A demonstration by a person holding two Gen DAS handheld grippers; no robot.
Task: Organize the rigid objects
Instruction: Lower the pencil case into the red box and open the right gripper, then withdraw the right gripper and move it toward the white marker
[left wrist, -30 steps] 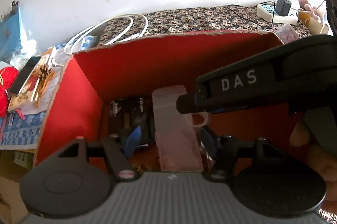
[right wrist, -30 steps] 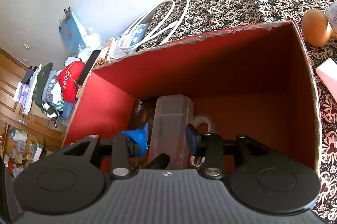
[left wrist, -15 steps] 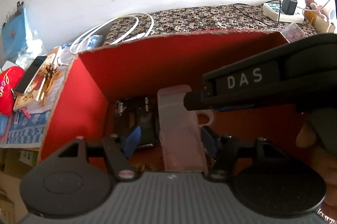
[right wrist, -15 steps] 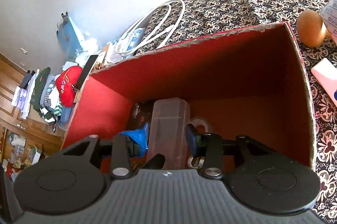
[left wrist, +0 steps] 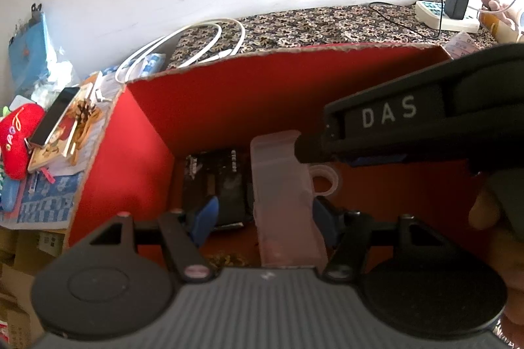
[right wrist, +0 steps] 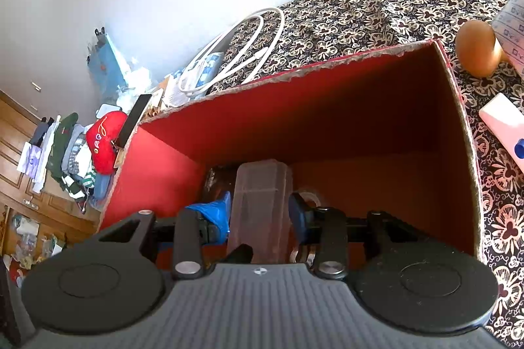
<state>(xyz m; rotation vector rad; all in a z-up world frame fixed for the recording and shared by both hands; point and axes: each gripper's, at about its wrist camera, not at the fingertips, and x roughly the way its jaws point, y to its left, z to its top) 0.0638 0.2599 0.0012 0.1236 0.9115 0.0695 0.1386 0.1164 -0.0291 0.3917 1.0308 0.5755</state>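
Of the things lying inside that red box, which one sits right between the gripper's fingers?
The long translucent plastic case. It lies between the right gripper fingers, while the black packet sits to its left and the clear tape roll to its right.

Right gripper (right wrist: pixel 258 214) points down into the red cardboard box (right wrist: pixel 344 106). Blue fingers (right wrist: pixel 216 214) sit either side of a translucent plastic case (right wrist: pixel 258 204) — contact with the pads cannot be told. A tape roll (right wrist: pixel 309 196) lies just right of the case. Outside the box — a brown egg-shaped object (right wrist: pixel 478 49) and a white cable (right wrist: pixel 235 57) on the patterned cloth (right wrist: pixel 376 1).
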